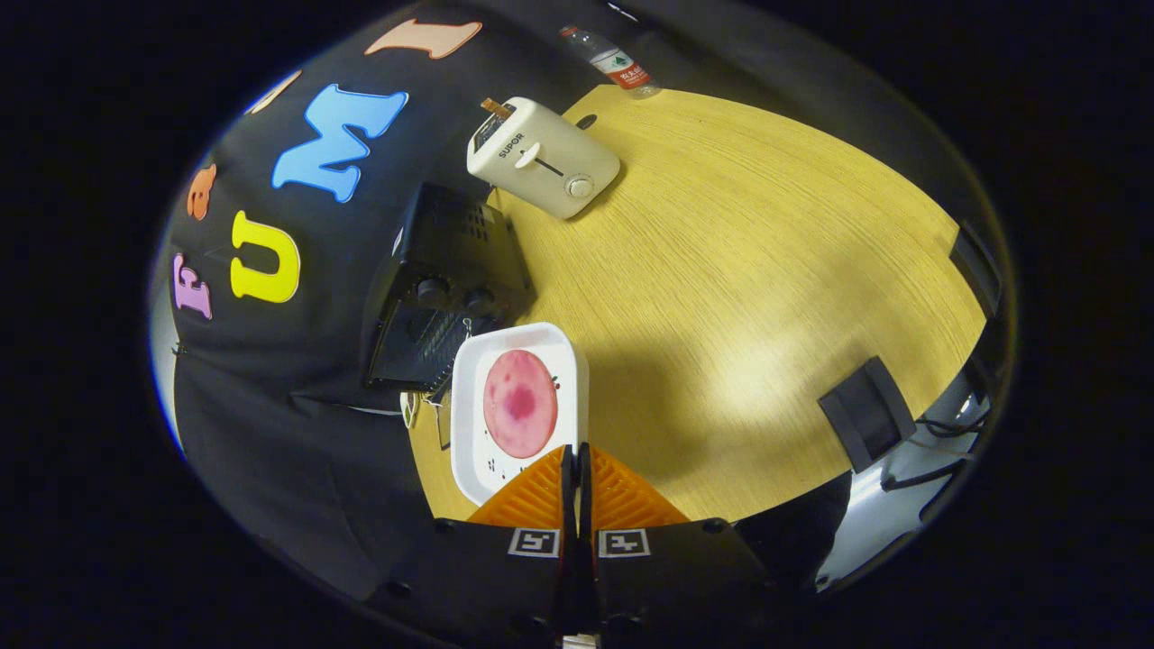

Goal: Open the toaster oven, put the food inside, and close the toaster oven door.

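Since the black metal toaster oven [446, 284] sits at the wooden table's [739, 297] left edge, take it as your landmark. Its door looks dropped open toward you, judging by the wire rack showing at its front, though darkness makes that hard to confirm. Just right of and in front of the oven, you hold the white square plastic tray [516, 410] carrying a round pink food slice [520, 403]. Your gripper [577, 478] has its fingers pressed together on the tray's near rim; the clamped edge itself is hidden. So, by my reading, opening is done; loading and closing remain. Beyond the oven stands a cream pop-up toaster [544, 158].
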Demonstrator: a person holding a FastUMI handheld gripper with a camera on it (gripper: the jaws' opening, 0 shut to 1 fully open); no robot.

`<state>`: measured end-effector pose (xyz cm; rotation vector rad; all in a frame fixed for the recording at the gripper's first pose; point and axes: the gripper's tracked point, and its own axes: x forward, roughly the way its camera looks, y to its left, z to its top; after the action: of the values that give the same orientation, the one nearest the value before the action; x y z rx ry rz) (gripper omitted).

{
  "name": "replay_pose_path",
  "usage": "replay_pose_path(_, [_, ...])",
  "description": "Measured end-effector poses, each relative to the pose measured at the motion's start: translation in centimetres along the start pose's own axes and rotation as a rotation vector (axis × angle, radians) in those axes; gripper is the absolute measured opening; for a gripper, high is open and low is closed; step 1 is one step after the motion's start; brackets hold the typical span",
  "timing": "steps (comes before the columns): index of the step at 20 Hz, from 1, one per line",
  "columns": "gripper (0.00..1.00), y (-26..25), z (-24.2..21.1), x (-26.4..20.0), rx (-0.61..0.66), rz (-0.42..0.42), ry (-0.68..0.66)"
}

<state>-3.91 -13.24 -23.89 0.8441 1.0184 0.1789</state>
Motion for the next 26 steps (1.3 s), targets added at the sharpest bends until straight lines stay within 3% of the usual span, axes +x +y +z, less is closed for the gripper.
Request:
replay_pose_path(6, [0.02,4.5,-3.8,-0.9,0.047,0.073,-0.014])
replay_pose_path(13, [0.02,9.8,-6.0,0.3,0.010,0.136,0.015])
replay_pose_path(20, [0.02,14.8,-5.6,4.8,-0.021,0.169,0.040])
replay_pose_path(26, [0.02,16.4,-4.6,10.2,0.003,0.140,0.064])
